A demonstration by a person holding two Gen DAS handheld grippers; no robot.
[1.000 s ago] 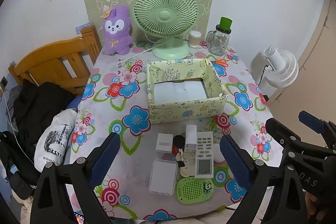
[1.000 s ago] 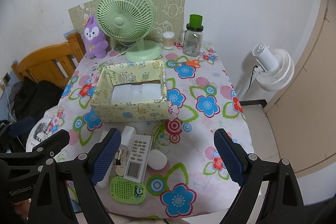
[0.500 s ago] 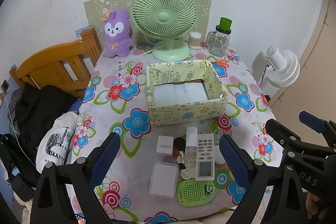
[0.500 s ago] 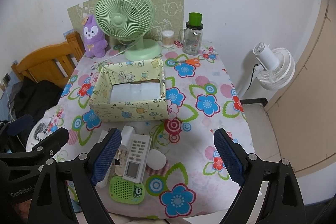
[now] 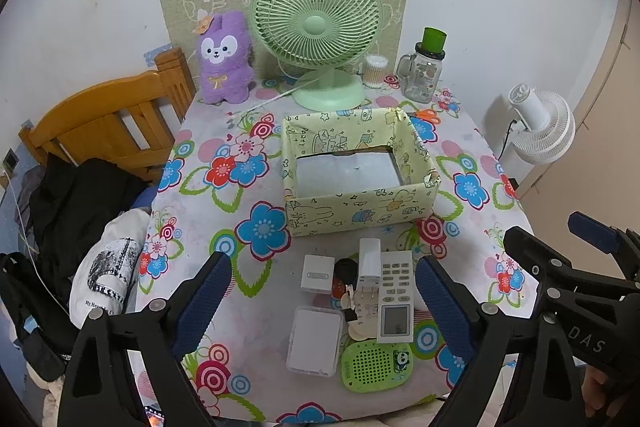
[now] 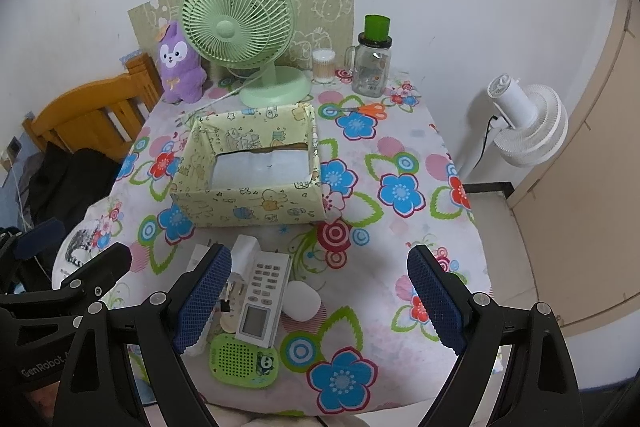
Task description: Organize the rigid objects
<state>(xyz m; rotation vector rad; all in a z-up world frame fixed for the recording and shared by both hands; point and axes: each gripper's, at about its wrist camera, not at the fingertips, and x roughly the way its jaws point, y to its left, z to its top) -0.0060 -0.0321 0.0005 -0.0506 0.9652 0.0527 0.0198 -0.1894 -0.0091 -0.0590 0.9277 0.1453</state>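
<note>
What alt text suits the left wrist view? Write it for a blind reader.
Open left gripper hovers over small items on a floral tablecloth: a white remote, green speaker and white chargers. Behind stands an open patterned box.

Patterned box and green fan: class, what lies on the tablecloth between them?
Only the fan's white cord on bare tablecloth, in both wrist views.

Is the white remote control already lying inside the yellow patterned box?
No, the remote control lies on the tablecloth in front of the box, beside the green speaker.
</note>
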